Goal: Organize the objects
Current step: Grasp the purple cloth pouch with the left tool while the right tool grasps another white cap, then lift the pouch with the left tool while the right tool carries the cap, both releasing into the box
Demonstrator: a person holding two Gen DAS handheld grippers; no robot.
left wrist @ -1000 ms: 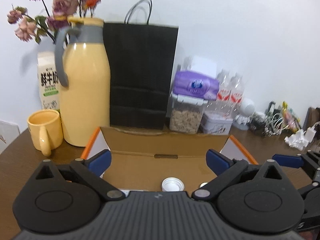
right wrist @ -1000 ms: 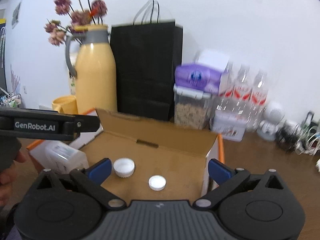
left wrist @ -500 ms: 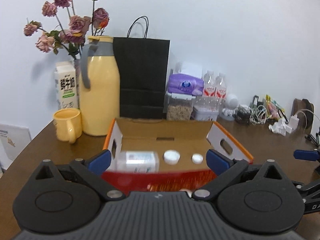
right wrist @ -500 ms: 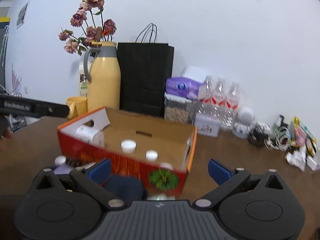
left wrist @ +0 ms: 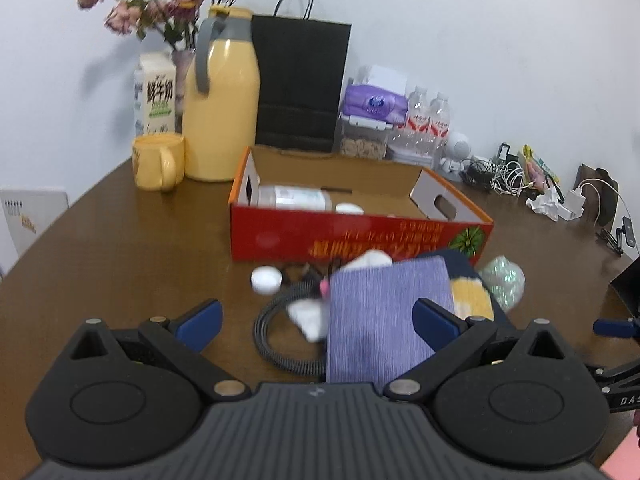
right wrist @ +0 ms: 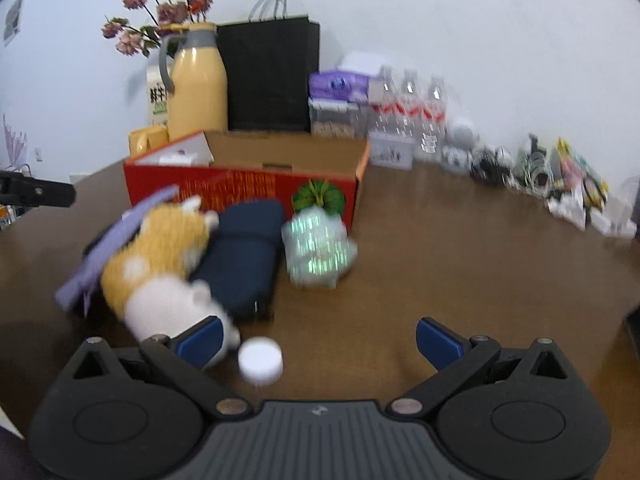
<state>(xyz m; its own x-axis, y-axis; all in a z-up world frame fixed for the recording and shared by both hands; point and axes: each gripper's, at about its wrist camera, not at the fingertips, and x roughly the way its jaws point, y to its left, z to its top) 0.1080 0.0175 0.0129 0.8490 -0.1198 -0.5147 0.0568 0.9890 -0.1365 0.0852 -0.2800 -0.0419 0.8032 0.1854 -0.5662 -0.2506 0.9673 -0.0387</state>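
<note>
Left gripper (left wrist: 316, 314) hovering wide open and empty above table (left wrist: 120, 248), over purple notebook (left wrist: 380, 320) and coiled cable (left wrist: 276, 336). Right gripper (right wrist: 318, 338) likewise gaping, gripping nothing; white cap (right wrist: 260, 360) lying between its fingers. Red box (left wrist: 360, 236) sitting mid-table, containing clear bottle (left wrist: 292, 198). Plush toy (right wrist: 160, 264), dark pouch (right wrist: 244, 256) and glittery ball (right wrist: 318, 248) clustering just before box front. Yellow jug (left wrist: 222, 112), mug (left wrist: 158, 162) standing behind.
</note>
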